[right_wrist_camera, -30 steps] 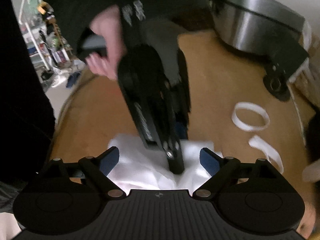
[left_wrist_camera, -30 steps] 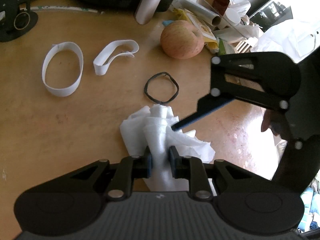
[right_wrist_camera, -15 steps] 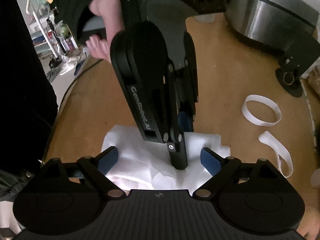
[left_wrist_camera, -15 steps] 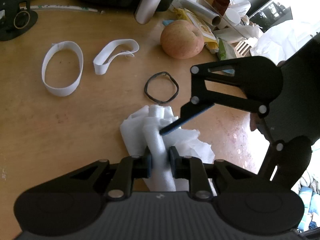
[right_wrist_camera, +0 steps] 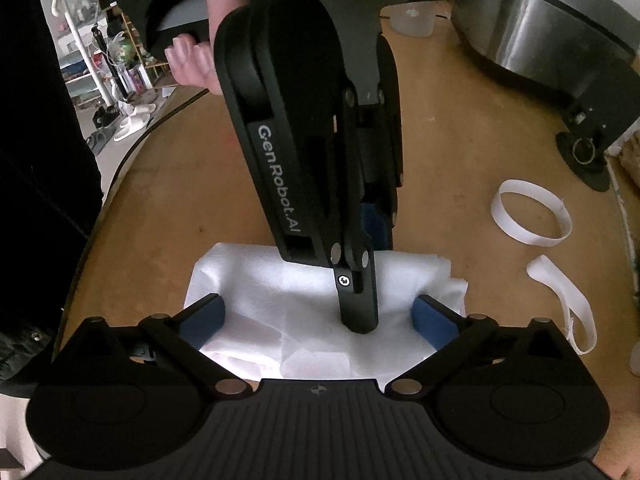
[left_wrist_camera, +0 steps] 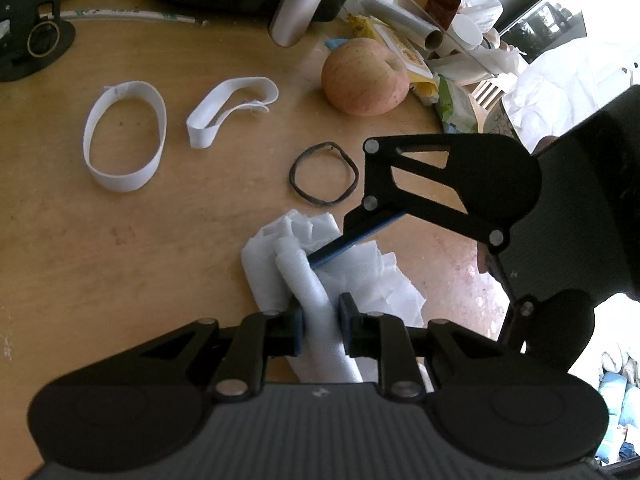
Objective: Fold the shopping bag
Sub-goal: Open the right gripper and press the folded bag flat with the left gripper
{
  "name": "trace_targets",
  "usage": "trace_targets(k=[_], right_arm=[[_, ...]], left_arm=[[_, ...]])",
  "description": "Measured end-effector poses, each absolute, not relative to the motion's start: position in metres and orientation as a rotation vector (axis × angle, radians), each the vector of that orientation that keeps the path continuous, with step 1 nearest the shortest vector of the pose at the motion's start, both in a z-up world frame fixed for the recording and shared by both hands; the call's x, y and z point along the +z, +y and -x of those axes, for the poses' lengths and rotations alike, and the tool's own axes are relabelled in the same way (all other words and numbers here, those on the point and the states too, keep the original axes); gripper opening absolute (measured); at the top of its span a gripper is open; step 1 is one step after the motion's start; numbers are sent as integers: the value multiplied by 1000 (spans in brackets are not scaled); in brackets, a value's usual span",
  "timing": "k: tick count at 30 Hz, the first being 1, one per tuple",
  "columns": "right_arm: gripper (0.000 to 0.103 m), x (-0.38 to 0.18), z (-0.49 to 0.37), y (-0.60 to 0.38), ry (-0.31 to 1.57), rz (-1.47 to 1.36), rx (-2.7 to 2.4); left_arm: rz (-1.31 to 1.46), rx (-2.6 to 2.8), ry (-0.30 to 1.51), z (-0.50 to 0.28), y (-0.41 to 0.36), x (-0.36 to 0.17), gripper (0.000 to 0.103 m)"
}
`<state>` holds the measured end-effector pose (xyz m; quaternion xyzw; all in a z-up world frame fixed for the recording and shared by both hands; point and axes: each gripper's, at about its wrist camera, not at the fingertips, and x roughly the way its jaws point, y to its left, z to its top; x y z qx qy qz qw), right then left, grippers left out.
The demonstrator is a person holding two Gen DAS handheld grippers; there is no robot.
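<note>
- Nearest in the left wrist view: left gripper [left_wrist_camera: 320,322] clamped on a rolled white neck of the shopping bag [left_wrist_camera: 308,276], blue pads pressing it from both sides.
- Bag itself: white, thin, crumpled, lying bunched on the wooden table [left_wrist_camera: 160,240], spreading out just beyond and to the right of the clamped roll.
- Just past that: one finger of the right gripper [left_wrist_camera: 340,244] reaching in from the right, its blue-edged tip touching the top of the rolled part.
- In the right wrist view: right gripper [right_wrist_camera: 318,316] tilted steeply down over the bag [right_wrist_camera: 280,300], jaws wide and opening further, blue pads set near the two side edges of the white material, not pressing it.
- Between those pads: dark finger of the left gripper [right_wrist_camera: 358,304] standing on the bag, lettering "GenRobot.AI" along its body.
- Above it: a hand [right_wrist_camera: 200,52] in a dark sleeve gripping the left gripper's handle.
- Further across the table: black rubber band [left_wrist_camera: 323,174] lying flat just beyond the bag, apart from it.
- To the left of that: two white paper loops, one folded flat [left_wrist_camera: 230,110], one round and open [left_wrist_camera: 124,136].
- Beyond the band: an apple [left_wrist_camera: 364,76] near the table's far side.
- Farthest: clutter of packets and paper [left_wrist_camera: 452,52] behind the apple, and a black stand base [left_wrist_camera: 32,40] at the far left corner.
- In the right wrist view, at the far end of the table: large steel pot [right_wrist_camera: 540,24].
</note>
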<state>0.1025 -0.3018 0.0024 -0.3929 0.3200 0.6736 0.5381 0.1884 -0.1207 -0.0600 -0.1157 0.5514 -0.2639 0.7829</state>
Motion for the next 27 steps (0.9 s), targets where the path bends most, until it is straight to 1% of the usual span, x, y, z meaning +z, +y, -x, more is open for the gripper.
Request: trace_targets(k=[8, 13, 15, 16, 17, 18, 20, 21, 22, 24, 26, 27], right_arm=[[103, -1, -100, -305, 725, 942, 1602], [103, -3, -99, -305, 716, 938, 1591], [103, -4, -99, -304, 717, 938, 1588], [103, -4, -99, -303, 717, 937, 1587], [103, -4, -100, -303, 717, 934, 1586], [103, -5, -100, -303, 716, 932, 1586], [103, -5, -100, -302, 714, 928, 1585], [103, -6, -100, -302, 712, 927, 1584], [103, -6, -101, -302, 710, 925, 1584], [103, -6, -101, -302, 707, 923, 1583], [103, -7, -101, -303, 703, 919, 1583], [103, -8, -101, -303, 701, 917, 1584]], left_arm=[[276, -554, 1187, -187, -119, -61, 22], [349, -523, 1185, -184, -110, -61, 21], [390, -507, 1183, -178, -101, -59, 24], [397, -503, 1184, -176, -98, -58, 30], [395, -500, 1186, -173, -94, -57, 40], [393, -497, 1188, -169, -90, -56, 46], [398, -503, 1191, -161, -81, -55, 68], [407, -505, 1195, -158, -78, -56, 73], [416, -504, 1200, -156, -75, -58, 81], [455, -504, 1216, -151, -69, -62, 83], [536, -514, 1224, -145, -61, -69, 90], [566, -520, 1220, -144, -58, -71, 91]])
